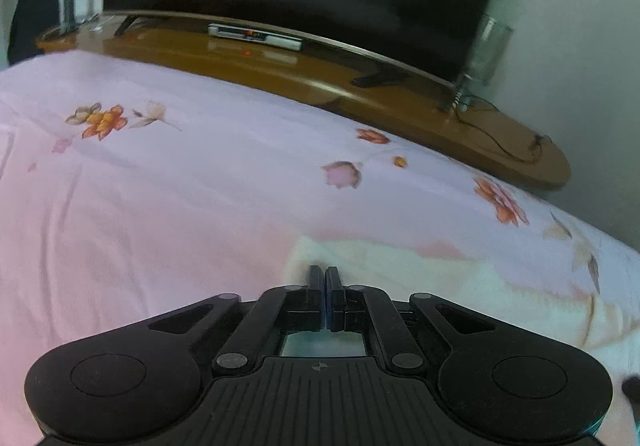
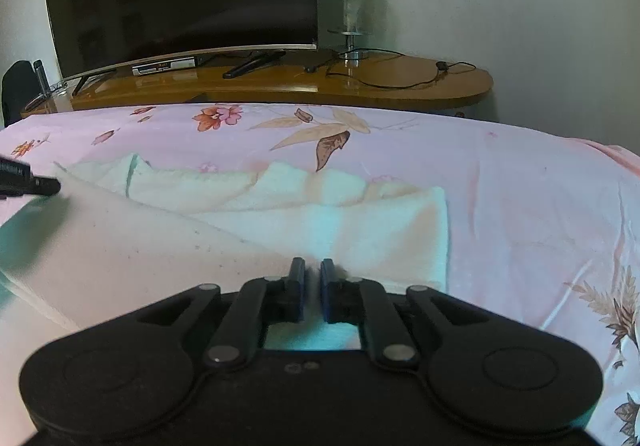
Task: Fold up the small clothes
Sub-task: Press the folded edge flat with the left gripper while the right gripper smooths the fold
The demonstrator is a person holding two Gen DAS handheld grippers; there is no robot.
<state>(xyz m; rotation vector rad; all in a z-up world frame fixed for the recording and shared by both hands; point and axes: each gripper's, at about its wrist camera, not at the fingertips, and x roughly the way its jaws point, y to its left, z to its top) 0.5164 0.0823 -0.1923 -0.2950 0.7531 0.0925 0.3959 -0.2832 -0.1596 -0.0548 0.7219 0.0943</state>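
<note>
Both claws sit shut over the pale cloth (image 2: pixel 360 230) on the floral bed (image 2: pixel 520 206) (left claw (image 1: pixel 324 272) at its left edge, right claw (image 2: pixel 311 266) nearer, gripping nothing visible).

Bed (image 2: pixel 520 206) under a pale pink sheet printed with orange flowers and brown leaves; directly on it, a pale white-and-mint small cloth garment (image 2: pixel 360 230), rumpled, partly folded.

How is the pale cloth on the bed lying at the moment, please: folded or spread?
Partly folded: the pale cloth has one layer doubled over another.
</note>
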